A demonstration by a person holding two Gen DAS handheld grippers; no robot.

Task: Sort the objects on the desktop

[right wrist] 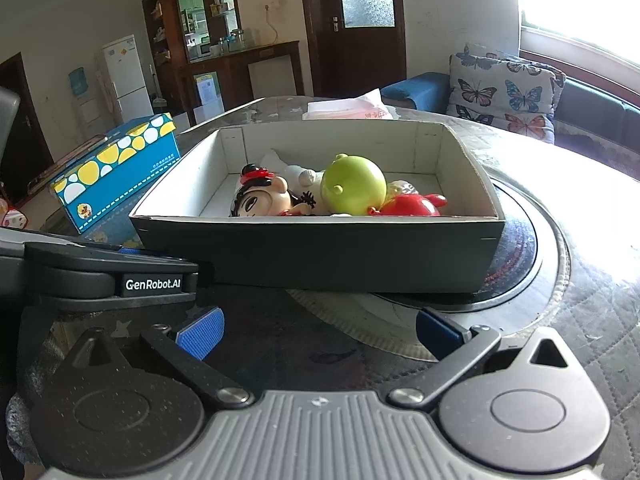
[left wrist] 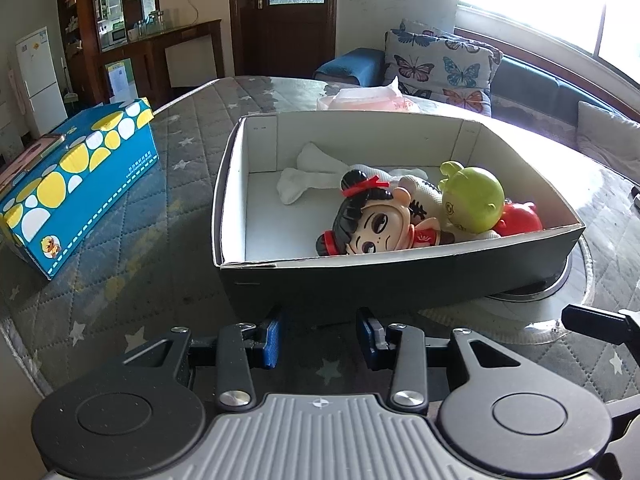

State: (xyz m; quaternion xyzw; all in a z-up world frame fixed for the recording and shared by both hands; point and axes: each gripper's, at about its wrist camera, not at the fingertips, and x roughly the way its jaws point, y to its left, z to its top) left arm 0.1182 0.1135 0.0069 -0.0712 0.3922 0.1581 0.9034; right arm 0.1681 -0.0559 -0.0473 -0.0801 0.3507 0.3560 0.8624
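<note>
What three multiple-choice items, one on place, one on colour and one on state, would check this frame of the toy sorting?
1. Where does the doll with the red bow lie?
A. On the blue tissue box
B. Inside the open cardboard box
C. On the sofa

2. What colour is the round toy beside the doll?
A. Green
B. Purple
C. Black

3. How does the left gripper stand?
A. Shut on the doll
B. Shut on the box wall
C. Open, holding nothing

Key: 1 B, the doll lies within the box's white walls. 2 A, its round head is light green. 3 C, its blue fingers stand apart before the box with nothing between them.
</note>
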